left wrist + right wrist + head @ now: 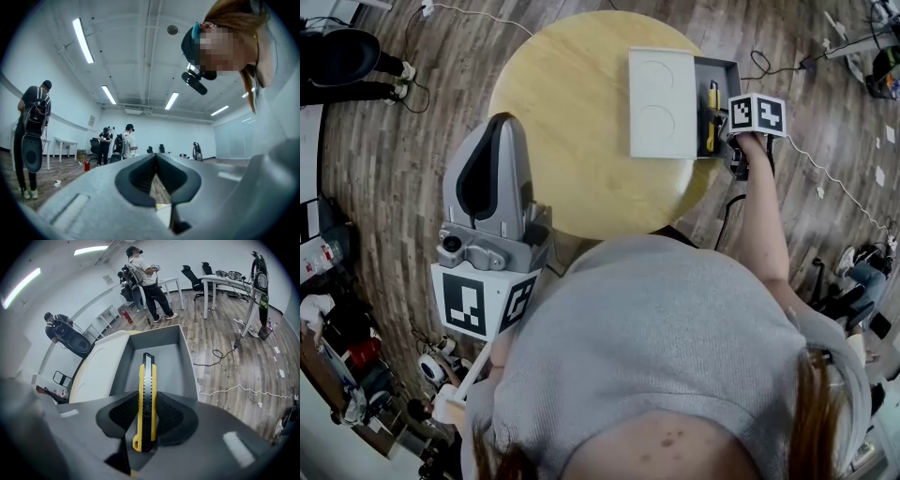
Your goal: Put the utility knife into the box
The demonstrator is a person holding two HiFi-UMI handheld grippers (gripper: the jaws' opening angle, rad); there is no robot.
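A yellow and black utility knife (149,380) stands lengthwise between the pads of my right gripper (148,399), which is shut on it. Its tip points down into the open grey box (187,357). In the head view the knife (712,103) hangs over the box (727,67) at the table's right edge, below the right gripper (722,129) and its marker cube. My left gripper (501,122) is held near my body at the table's left side. Its jaws meet at the tip with nothing between them (157,157).
The box's white lid (661,101) lies flat on the round wooden table (562,131), just left of the box. Cables trail over the wooden floor (825,178) to the right. Several people stand farther off in the room (123,143).
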